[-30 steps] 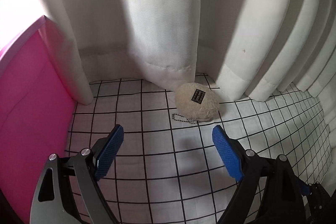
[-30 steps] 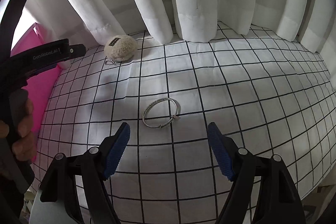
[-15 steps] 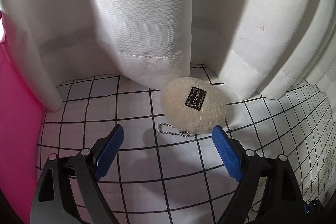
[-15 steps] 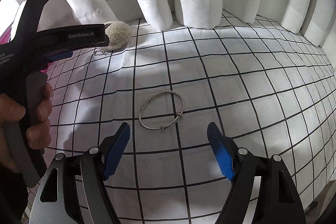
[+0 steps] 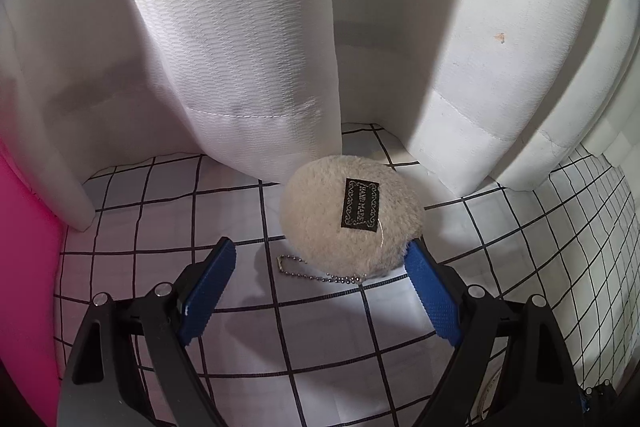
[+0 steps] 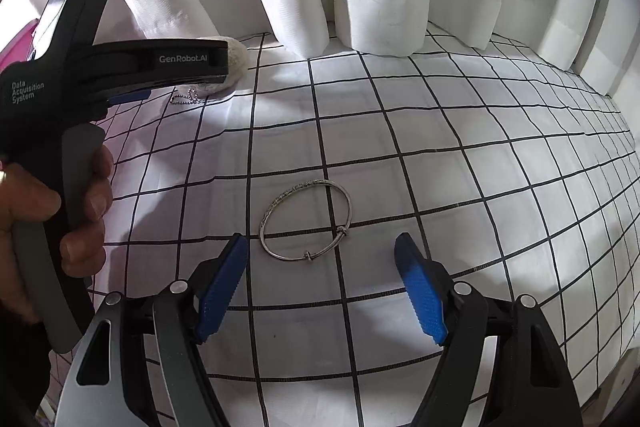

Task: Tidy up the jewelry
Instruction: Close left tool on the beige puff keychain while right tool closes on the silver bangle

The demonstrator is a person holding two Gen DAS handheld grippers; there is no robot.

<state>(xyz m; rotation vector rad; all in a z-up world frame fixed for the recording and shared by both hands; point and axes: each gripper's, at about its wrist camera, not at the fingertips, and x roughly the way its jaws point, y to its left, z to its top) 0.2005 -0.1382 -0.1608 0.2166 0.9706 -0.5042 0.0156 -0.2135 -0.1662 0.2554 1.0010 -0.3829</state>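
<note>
White curtains [image 5: 240, 47] hang in folds behind a tabletop covered with a white cloth [image 6: 420, 147] ruled in a black grid. At the far left edge stands a pink panel [image 5: 24, 267]. A cream fluffy pouch [image 5: 352, 219] with a black "HAND MADE" label lies at the foot of the curtains, its bead chain [image 5: 316, 273] trailing on the cloth toward the camera. The left gripper [image 5: 320, 267] points down at it with its jaws wide apart; the right-hand blue pad sits just at the pouch's fuzzy edge, the other pad well clear, nothing clamped. A person's hand [image 6: 48, 211] holds this gripper's handle. Nearer the middle of the cloth lies a silver bangle [image 6: 306, 225], flat and well apart from the pouch. The right gripper [image 6: 322, 247] hovers just before it, jaws apart, holding nothing.
</note>
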